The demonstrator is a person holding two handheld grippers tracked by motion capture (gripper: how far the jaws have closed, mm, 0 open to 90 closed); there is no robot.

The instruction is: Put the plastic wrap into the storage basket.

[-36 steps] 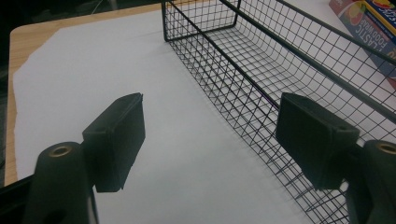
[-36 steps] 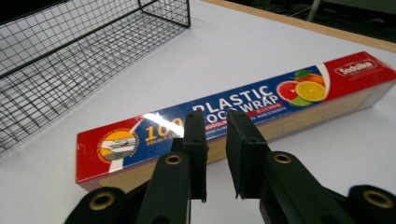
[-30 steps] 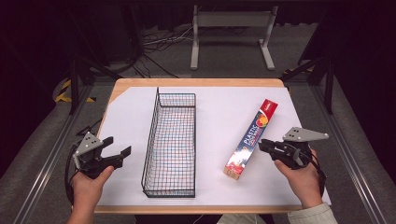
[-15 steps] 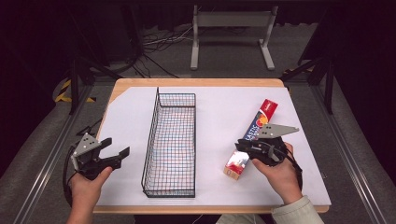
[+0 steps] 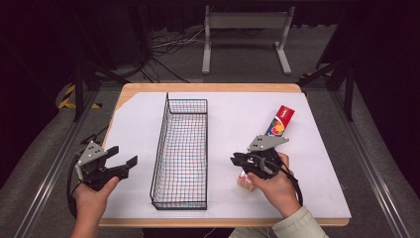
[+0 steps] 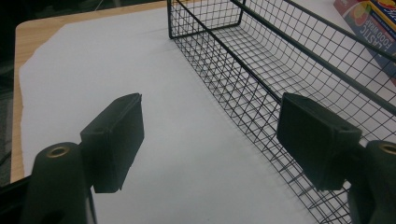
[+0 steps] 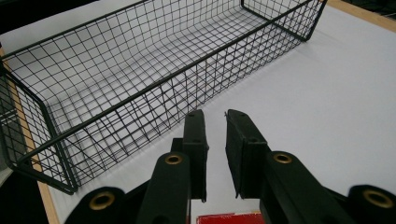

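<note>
A long red and blue plastic food wrap box [image 5: 280, 119] lies on the white table cover at the right, its near end under my right hand. My right gripper [image 5: 233, 159] hovers above that near end and points left toward the black wire basket [image 5: 163, 144]. In the right gripper view its jaws [image 7: 215, 116] stand a narrow gap apart with nothing between them, and a red sliver of the box [image 7: 229, 218] shows below. My left gripper [image 5: 123, 156] rests at the front left, wide open and empty [image 6: 210, 135], facing the basket [image 6: 280, 46]. The box's corner [image 6: 369, 18] lies beyond the basket.
The basket [image 7: 140, 93] is long, narrow and holds nothing, running front to back across the middle of the table. The wooden table edge [image 5: 208, 87] frames the white cover. A metal stand [image 5: 245, 20] and cables lie on the floor behind.
My right hand has moved left from the table's right side, over the near end of the box, toward the basket. Its jaws keep the same narrow gap. The left hand has not moved.
</note>
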